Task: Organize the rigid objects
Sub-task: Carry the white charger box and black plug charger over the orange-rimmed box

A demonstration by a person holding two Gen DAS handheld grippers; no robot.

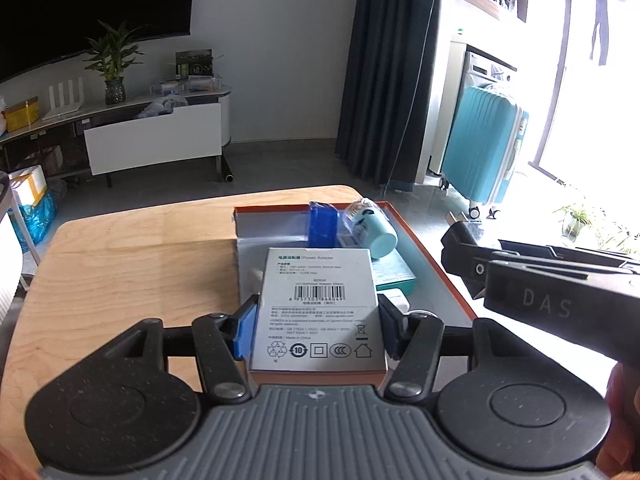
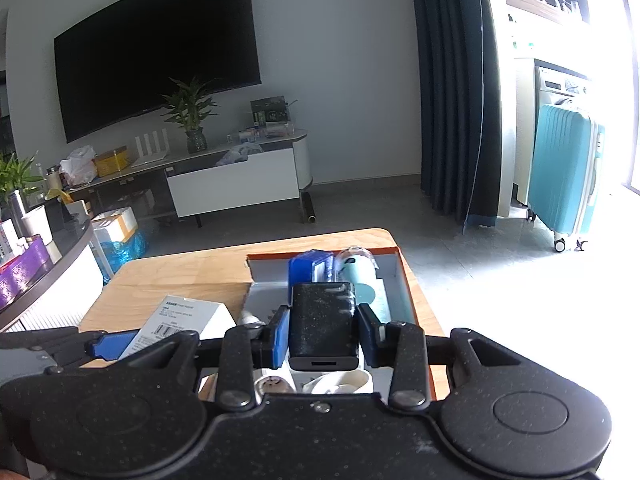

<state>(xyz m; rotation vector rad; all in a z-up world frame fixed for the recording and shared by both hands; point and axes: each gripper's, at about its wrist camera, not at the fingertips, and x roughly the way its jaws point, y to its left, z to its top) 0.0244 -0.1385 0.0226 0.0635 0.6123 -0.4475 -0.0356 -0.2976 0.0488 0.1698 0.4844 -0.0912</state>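
Observation:
My left gripper (image 1: 318,320) is shut on a white power adapter box (image 1: 316,276), label side up, held over the near left part of an orange-rimmed tray (image 1: 436,264). My right gripper (image 2: 324,318) is shut on a black speckled block (image 2: 320,304) with a slot in its near end, above the same tray (image 2: 404,280). In the tray lie a blue box (image 1: 322,224), a teal bottle (image 1: 372,228) and a flat teal pack (image 1: 394,276). The right gripper (image 1: 464,248) shows at the right of the left wrist view. The left gripper (image 2: 116,342) and its white box (image 2: 188,318) show at the lower left of the right wrist view.
The tray sits at the far right corner of a wooden table (image 1: 140,260). Small white items (image 2: 340,382) lie in the tray's near end. Beyond the table are a TV stand (image 2: 236,184), a dark curtain (image 2: 452,100) and a teal suitcase (image 2: 564,176).

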